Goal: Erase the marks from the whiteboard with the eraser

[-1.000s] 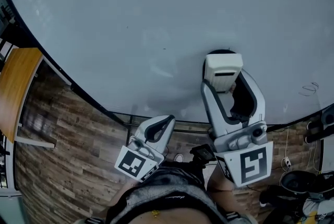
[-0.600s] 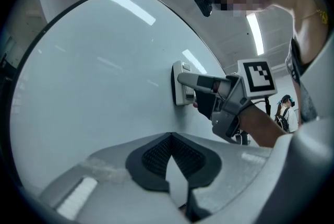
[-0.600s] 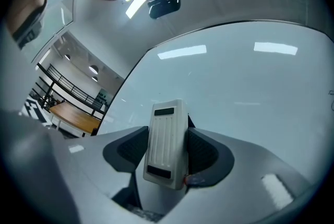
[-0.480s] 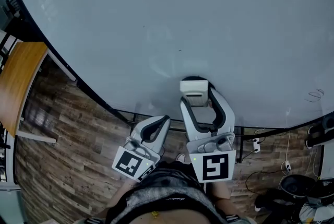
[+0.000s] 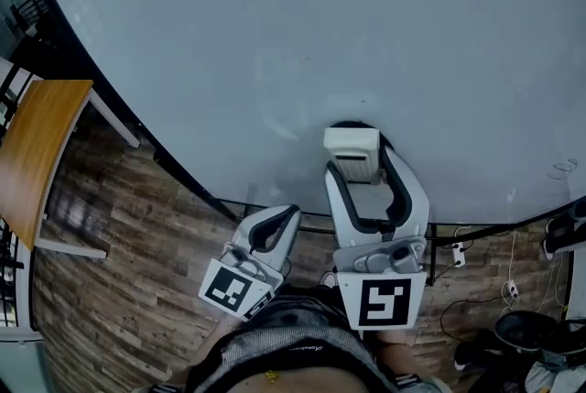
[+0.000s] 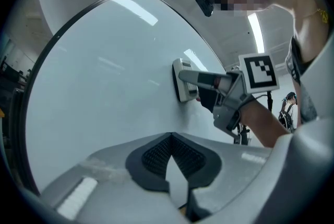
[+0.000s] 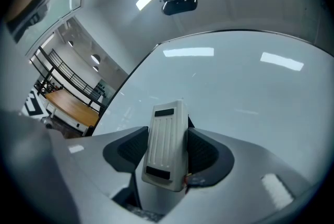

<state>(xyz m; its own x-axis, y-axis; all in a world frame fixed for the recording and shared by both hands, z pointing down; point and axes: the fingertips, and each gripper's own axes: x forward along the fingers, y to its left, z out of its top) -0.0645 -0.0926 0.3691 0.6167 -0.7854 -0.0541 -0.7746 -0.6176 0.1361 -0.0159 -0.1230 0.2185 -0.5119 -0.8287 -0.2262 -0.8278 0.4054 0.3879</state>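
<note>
A large whiteboard [image 5: 302, 34] fills most of the head view. My right gripper [image 5: 353, 164] is shut on a white eraser [image 5: 352, 151] and presses it flat against the board's lower part. The same eraser [image 7: 167, 144] sits between the dark pads in the right gripper view, and the eraser [image 6: 183, 81] shows against the board in the left gripper view. A small scribble mark [image 5: 561, 168] remains near the board's right edge. My left gripper [image 5: 271, 228] hangs below the board's lower edge, shut with nothing in it; its pads [image 6: 156, 157] meet.
A wooden table [image 5: 32, 153] stands at the left on the wood-plank floor [image 5: 128, 263]. Cables and a power strip [image 5: 458, 256] lie on the floor at the right, beside dark gear [image 5: 522, 327]. The board's black frame [image 5: 174, 167] runs along its lower edge.
My right gripper swept the eraser left along the board's lower part, then rose slightly. The left gripper has barely moved.
</note>
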